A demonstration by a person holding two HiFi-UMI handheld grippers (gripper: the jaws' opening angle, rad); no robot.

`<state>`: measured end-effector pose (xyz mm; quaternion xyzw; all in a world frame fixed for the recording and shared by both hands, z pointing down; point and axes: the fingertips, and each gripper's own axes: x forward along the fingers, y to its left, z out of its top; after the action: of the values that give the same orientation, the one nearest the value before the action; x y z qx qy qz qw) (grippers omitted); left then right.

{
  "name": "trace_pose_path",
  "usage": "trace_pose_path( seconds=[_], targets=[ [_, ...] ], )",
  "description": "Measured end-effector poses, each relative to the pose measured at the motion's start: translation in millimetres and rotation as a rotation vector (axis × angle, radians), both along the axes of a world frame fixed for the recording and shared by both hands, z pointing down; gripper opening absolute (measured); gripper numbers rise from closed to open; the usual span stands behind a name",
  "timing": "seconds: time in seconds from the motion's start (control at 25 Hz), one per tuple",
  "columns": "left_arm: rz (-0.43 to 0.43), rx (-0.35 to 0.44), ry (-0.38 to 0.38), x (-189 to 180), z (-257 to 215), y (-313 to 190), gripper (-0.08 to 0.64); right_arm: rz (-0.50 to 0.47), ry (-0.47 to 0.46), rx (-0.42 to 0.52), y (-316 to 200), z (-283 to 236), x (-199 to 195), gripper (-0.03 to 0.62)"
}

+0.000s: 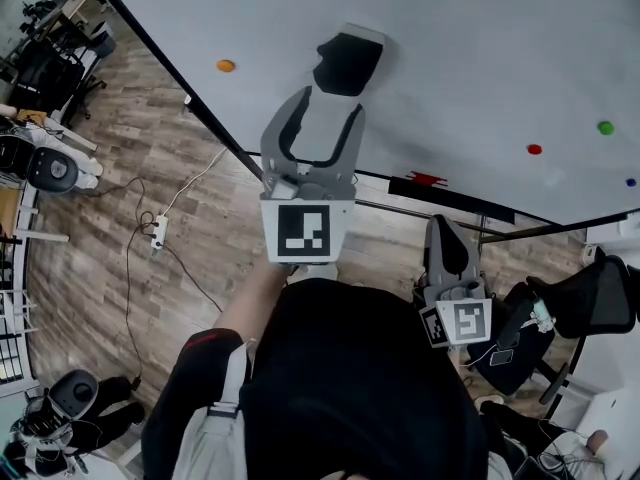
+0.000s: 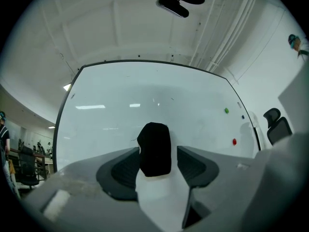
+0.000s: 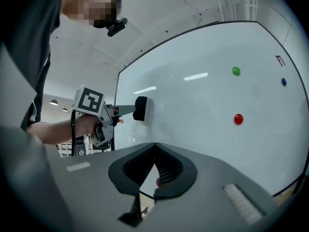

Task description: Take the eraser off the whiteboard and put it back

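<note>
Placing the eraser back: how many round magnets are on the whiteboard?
4: orange magnet left of the eraser; red magnet, green magnet, blue magnet at right. Others may be hidden.

No words, numbers or brand names can be read anywhere. The only printed signs are black-and-white square code patterns, with no letters in them: one on the left marker cube of the left gripper, and two faces showing on the right marker cube of the right gripper. There is a tiny red print near the upper right corner of the whiteboard in the right gripper view, too small to read.
</note>
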<state>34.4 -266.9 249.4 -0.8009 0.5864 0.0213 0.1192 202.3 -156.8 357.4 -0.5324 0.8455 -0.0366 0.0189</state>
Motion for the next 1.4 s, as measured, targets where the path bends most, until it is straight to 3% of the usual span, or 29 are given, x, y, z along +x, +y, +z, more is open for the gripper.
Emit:
trace_pose_path(
  seconds=[0.32, 0.68, 0.92, 1.12, 1.4],
  targets=[
    [0.013, 0.012, 0.019, -6.9, 10.4, 36.2, 0.108, -0.04, 0.01, -0.004, 15.8, -2.5, -12.1, 0.003],
    [0.028, -0.036, 0.023, -10.0, 35.2, 79.3, 0.004, -0.07, 0.025, 0.003, 39.6, 0.8, -17.9, 0.003],
    [0.07, -0.069, 0.029, -2.9, 54.6, 107.0, 0.003, -0.089, 0.029, 0.015, 54.2, -1.3, -21.1, 0.003],
    [0.099, -0.082, -0.028, 5.1, 81.1, 131.8, 0.002, -0.109, 0.037, 0.029, 64.8, -2.5, -27.1, 0.003],
    [0.156, -0.148, 0.006, 18.1, 116.3, 161.3, 0.002, -0.133, 0.042, 0.023, 73.2, 6.9, -31.3, 0.002]
  ],
)
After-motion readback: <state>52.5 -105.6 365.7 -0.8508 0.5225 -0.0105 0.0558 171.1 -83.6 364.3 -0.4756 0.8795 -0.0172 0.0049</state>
